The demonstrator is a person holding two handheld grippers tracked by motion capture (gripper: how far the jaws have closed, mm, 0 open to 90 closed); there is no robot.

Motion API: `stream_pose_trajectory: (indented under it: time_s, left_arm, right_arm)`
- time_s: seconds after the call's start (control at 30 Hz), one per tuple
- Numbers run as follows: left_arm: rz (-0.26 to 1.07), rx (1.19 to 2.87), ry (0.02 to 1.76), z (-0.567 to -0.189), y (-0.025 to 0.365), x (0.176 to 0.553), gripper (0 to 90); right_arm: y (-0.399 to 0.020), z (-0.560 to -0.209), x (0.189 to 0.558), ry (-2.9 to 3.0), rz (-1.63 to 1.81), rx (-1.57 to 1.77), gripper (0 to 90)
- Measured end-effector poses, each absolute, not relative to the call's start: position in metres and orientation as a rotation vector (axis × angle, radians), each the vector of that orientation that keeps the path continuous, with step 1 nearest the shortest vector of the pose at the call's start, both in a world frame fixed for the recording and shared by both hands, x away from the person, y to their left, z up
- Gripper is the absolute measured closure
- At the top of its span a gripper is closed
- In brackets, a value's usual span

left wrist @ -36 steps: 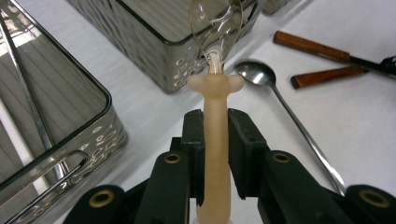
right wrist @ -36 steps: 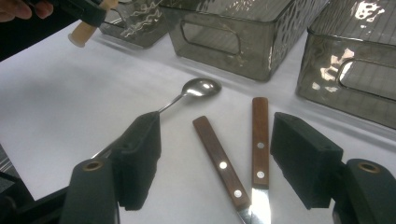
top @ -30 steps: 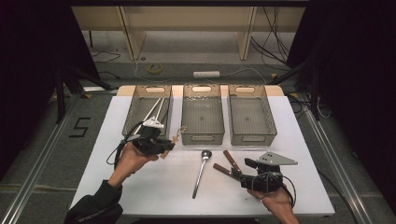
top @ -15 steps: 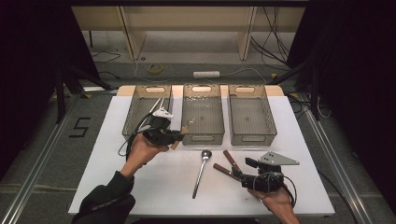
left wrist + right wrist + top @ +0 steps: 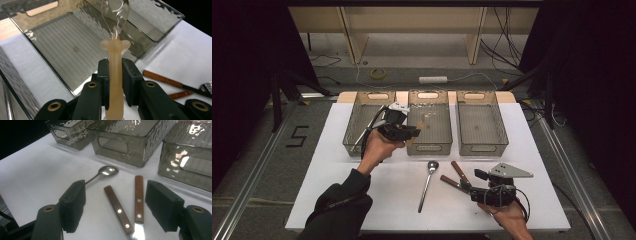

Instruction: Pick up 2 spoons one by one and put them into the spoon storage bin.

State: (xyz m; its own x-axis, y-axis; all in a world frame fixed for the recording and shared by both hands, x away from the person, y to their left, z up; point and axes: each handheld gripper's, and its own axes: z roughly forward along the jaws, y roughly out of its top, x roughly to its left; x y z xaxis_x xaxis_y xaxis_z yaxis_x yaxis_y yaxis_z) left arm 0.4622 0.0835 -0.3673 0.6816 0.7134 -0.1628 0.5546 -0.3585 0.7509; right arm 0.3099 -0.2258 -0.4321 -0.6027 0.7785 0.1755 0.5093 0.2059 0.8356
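Left tool (image 5: pixel 115 82): pinching the pale stem of a clear plastic spoon (image 5: pixel 114 47), jaws pressed on either side of the handle, bowl end pointing away from the tool.
Spoon position: held in the air over the front left part of the middle bin (image 5: pixel 428 126), bowl above the bin's ribbed floor.
Left hand (image 5: pixel 377 147): raised above the table (image 5: pixel 332 175), between the left bin (image 5: pixel 368 120) and the middle bin.
Right tool (image 5: pixel 116 206): spread wide, gripping nothing, resting low near the table's front right corner.
Between the right jaws: the two wooden-handled knives (image 5: pixel 128 203), lying on the table, handles pointing toward the bins, untouched by the pads.
Metal spoon (image 5: pixel 427 184): flat on the table, just left of the knives, bowl toward the middle bin.
Right bin (image 5: pixel 480 125): last in the row of three at the table's far edge.
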Motion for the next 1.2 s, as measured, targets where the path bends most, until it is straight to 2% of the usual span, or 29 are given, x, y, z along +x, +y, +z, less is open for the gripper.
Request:
stream_pose_trajectory:
  time_s: [0.63,1.2]
  left_arm:
    - [0.269,2.007,1.057,-0.374,0.073,0.493,76.8]
    - [0.259,2.012,1.114,-0.398,0.064,0.507,76.5]
  right_arm:
    - [-0.226,-0.430,0.308,2.189,1.393,1.195,30.2]
    - [-0.225,-0.431,0.308,2.199,1.385,1.190,30.2]
